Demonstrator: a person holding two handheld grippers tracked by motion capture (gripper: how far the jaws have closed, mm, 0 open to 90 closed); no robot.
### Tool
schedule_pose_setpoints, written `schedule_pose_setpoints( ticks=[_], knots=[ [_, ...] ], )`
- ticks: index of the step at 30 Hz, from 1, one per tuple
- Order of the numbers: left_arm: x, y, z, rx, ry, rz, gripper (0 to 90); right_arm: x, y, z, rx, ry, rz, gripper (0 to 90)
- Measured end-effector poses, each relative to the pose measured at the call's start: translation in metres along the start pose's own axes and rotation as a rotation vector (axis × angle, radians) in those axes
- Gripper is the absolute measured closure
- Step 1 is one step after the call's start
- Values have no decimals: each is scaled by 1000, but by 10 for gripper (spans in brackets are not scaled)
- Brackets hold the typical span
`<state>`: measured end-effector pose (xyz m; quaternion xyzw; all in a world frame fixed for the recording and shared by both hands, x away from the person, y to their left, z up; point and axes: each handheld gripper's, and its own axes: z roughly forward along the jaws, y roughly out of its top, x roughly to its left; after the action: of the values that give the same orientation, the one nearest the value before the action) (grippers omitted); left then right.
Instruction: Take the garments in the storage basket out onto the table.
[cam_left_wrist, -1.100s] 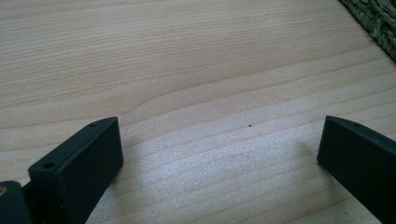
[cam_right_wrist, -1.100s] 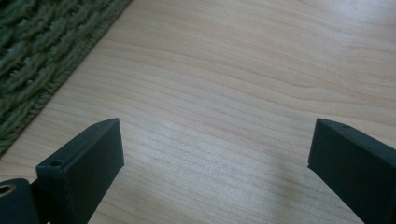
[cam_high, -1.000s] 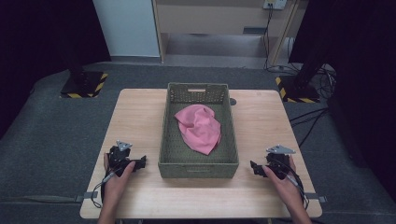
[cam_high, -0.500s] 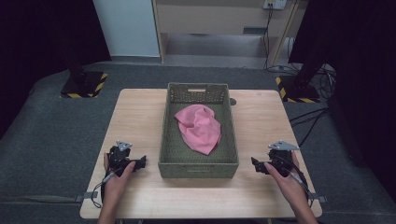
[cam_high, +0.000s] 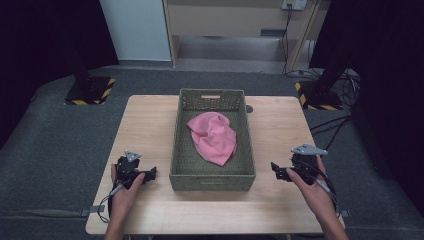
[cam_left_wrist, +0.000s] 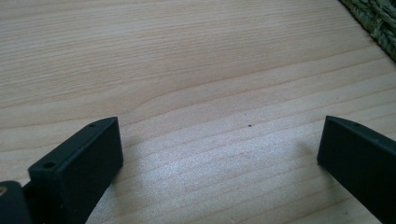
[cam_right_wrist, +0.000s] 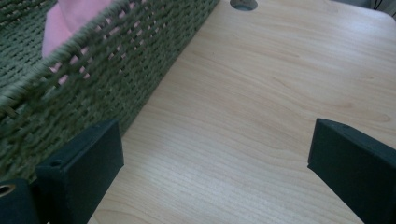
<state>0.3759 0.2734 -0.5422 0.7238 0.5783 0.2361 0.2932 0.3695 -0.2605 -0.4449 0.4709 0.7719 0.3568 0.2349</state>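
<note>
Wooden table (cam_high: 150, 125) with a green woven basket (cam_high: 212, 176) in the middle, pink cloth (cam_high: 214, 136) lying inside it. Left gripper (cam_high: 145, 173) and right gripper (cam_high: 278, 170) sit either side near the front, both jaws spread wide, holding nothing.

What I can't make out from here

In my left gripper view, the green basket (cam_left_wrist: 376, 18) is cut off at the top right corner, leaving just a sliver of weave. In my right gripper view, the basket's near rim is blurred and its wall hides most of the pink cloth (cam_right_wrist: 70, 21), whose top runs off the picture's edge. From the high view, my right gripper (cam_high: 281, 172) is too small to judge its jaw gap.
</note>
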Motion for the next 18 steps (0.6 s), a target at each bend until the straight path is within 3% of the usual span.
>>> schedule_pose_setpoints(
  ticks=[18],
  knots=[
    [0,0,0,0,0,0,0,15,41,-23,-53,52,-9,32]
  ],
)
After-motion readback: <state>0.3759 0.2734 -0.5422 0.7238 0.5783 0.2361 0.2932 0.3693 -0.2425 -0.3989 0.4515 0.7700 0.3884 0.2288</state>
